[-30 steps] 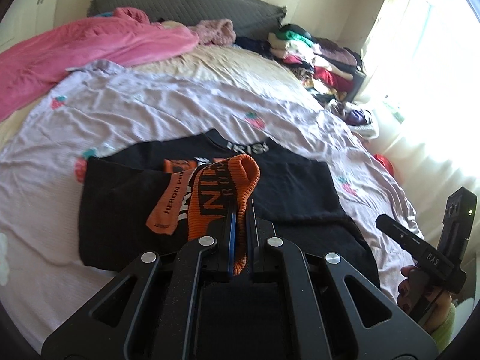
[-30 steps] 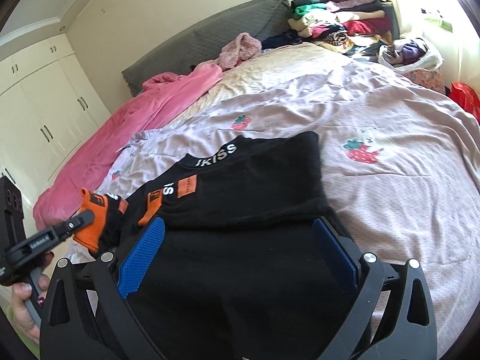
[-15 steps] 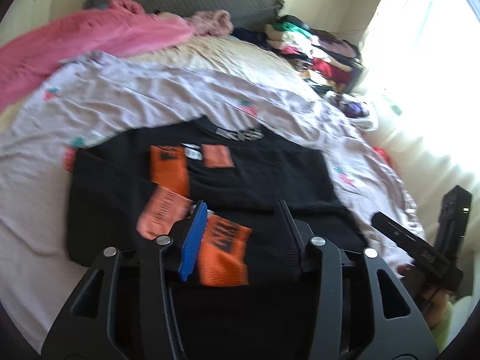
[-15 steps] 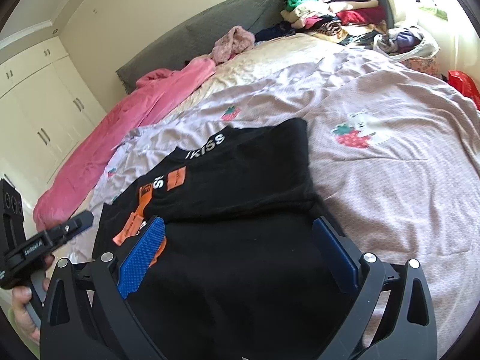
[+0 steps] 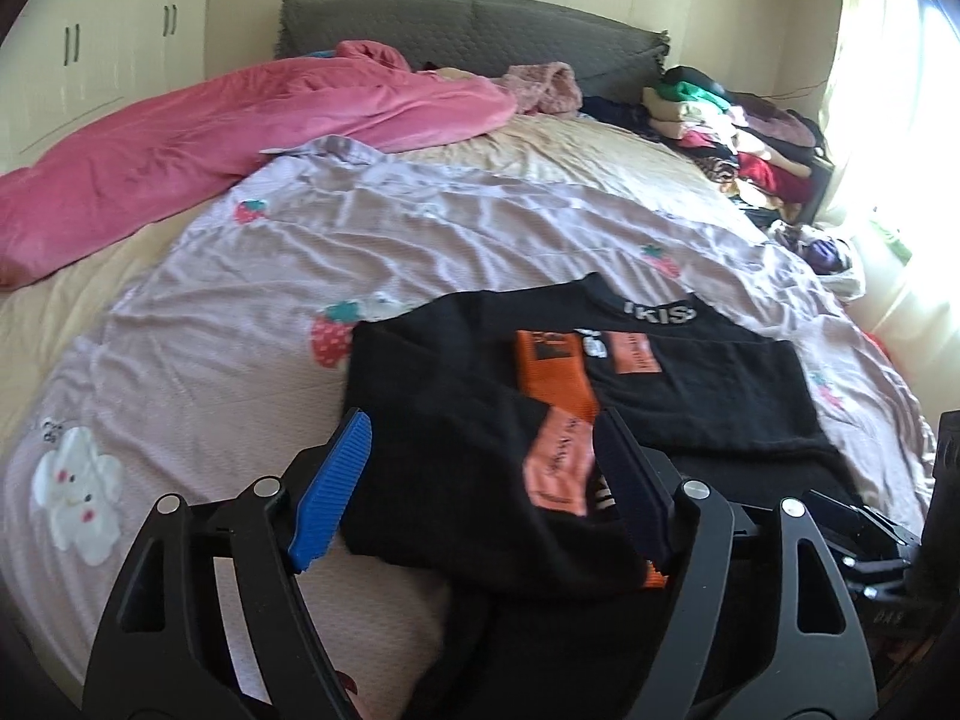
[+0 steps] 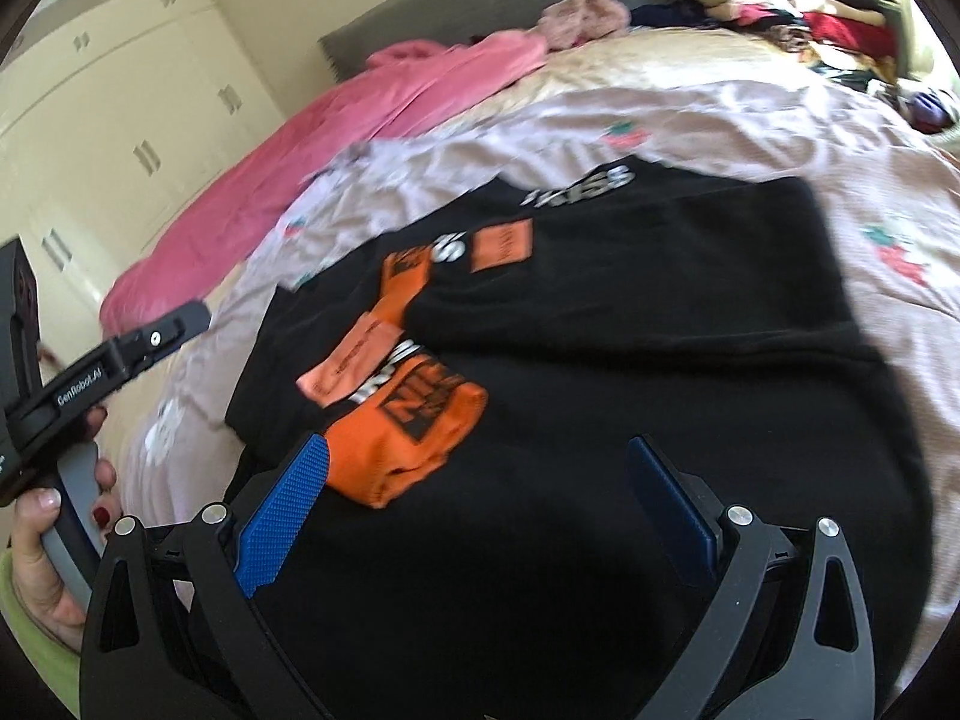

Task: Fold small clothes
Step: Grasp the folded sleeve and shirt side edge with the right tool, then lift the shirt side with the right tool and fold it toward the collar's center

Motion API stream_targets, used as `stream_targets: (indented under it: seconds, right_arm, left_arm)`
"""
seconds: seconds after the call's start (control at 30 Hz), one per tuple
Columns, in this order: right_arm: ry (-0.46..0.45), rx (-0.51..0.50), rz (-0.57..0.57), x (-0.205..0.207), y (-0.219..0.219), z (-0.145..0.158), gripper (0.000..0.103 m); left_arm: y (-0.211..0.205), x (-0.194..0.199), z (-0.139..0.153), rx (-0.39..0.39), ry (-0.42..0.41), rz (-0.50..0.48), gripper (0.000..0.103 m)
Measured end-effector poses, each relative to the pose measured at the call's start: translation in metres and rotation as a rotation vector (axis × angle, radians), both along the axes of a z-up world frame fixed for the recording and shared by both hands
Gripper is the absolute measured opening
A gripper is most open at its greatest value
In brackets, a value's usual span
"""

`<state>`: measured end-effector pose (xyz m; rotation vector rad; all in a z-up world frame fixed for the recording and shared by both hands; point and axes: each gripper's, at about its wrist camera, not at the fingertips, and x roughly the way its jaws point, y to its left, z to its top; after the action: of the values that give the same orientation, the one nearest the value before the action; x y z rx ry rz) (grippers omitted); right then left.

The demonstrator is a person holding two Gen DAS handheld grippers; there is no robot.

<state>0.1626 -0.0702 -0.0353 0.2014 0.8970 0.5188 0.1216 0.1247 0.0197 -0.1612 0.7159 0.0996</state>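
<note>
Both tongs are standing released, jaws spread wide and gripping nothing. The left tongs (image 5: 480, 468) are hovering over the near left part of a black sweater (image 5: 456, 420), one blue pad (image 5: 330, 480) hanging over the sheet and the dark pad at the sweater's orange label (image 5: 558, 468). The right tongs (image 6: 480, 504) are hanging over the sweater's near half (image 6: 600, 420), their left blue pad (image 6: 288, 510) sitting just beside an orange cuff (image 6: 414, 426) that is lying on the black cloth.

The sweater is lying flat on the bed, its sleeve folded in across the chest so the orange parts are running in a slanted line toward the collar. White letters (image 5: 660, 313) are showing along the collar, and a small orange patch (image 5: 633, 353) is sitting just below them.

A lilac sheet (image 5: 240, 330) with strawberry prints is spreading under the sweater. A pink blanket (image 5: 210, 144) is lying bunched along the far left side of the bed, touching the grey headboard (image 5: 480, 30). A pile of clothes (image 5: 738, 138) is sitting at the far right corner, near the bright window. Cream wardrobe doors (image 6: 120, 138) are standing behind the bed in the right view, where the person's left hand (image 6: 48, 540) is gripping the handle of the other tool at the left edge.
</note>
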Motion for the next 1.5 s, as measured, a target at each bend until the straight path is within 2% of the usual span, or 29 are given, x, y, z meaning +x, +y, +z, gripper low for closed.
stream_targets:
  seconds: [0.2, 0.23, 0.27, 0.37, 0.4, 0.47, 0.53, 0.6, 0.67, 0.77, 0.97, 1.13, 1.27, 1.5]
  right_arm:
    - [0.068, -0.022, 0.034, 0.016, 0.032, -0.02, 0.098]
    - [0.084, -0.018, 0.036, 0.019, 0.034, -0.023, 0.093]
    - [0.101, -0.02, 0.036, 0.023, 0.039, -0.028, 0.083]
    - [0.104, -0.045, 0.024, 0.029, 0.046, -0.035, 0.074]
    - [0.096, -0.062, 0.02, 0.031, 0.05, -0.036, 0.072]
    - [0.076, -0.1, 0.017, 0.032, 0.054, -0.037, 0.057]
    - [0.053, -0.121, 0.031, 0.032, 0.062, -0.038, 0.047]
    - [0.032, -0.141, 0.037, 0.031, 0.066, -0.038, 0.04]
    - [0.013, -0.143, 0.041, 0.031, 0.067, -0.036, 0.024]
    - [-0.035, -0.142, 0.055, 0.027, 0.068, -0.027, 0.009]
    - [-0.151, -0.114, 0.109, 0.019, 0.066, 0.006, 0.008]
    - [-0.234, -0.103, 0.103, 0.021, 0.055, 0.036, 0.008]
    - [-0.289, -0.137, 0.077, 0.033, 0.041, 0.056, 0.008]
    - [-0.354, -0.218, -0.036, 0.058, -0.007, 0.079, 0.008]
  left_arm:
    - [0.015, -0.004, -0.012, 0.0, 0.012, 0.025, 0.07]
    - [0.016, -0.004, -0.014, -0.002, 0.013, 0.028, 0.07]
    - [0.018, -0.005, -0.015, -0.004, 0.013, 0.029, 0.07]
    - [0.022, -0.008, -0.017, -0.013, -0.002, 0.029, 0.07]
    - [0.024, -0.009, -0.016, -0.016, -0.011, 0.03, 0.07]
    - [0.025, -0.01, -0.015, -0.016, -0.026, 0.033, 0.07]
    - [0.026, -0.01, -0.017, -0.004, -0.028, 0.04, 0.07]
    - [0.028, -0.009, -0.021, -0.016, -0.024, 0.043, 0.07]
    - [0.031, -0.009, -0.023, -0.024, -0.02, 0.044, 0.07]
    - [0.034, -0.009, -0.024, -0.026, -0.021, 0.048, 0.07]
    - [0.037, -0.01, -0.026, -0.03, -0.014, 0.054, 0.07]
    - [0.036, -0.011, -0.025, -0.026, -0.021, 0.055, 0.07]
    - [0.035, -0.011, -0.026, -0.03, -0.018, 0.048, 0.07]
    - [0.028, -0.01, -0.025, -0.021, -0.017, 0.045, 0.07]
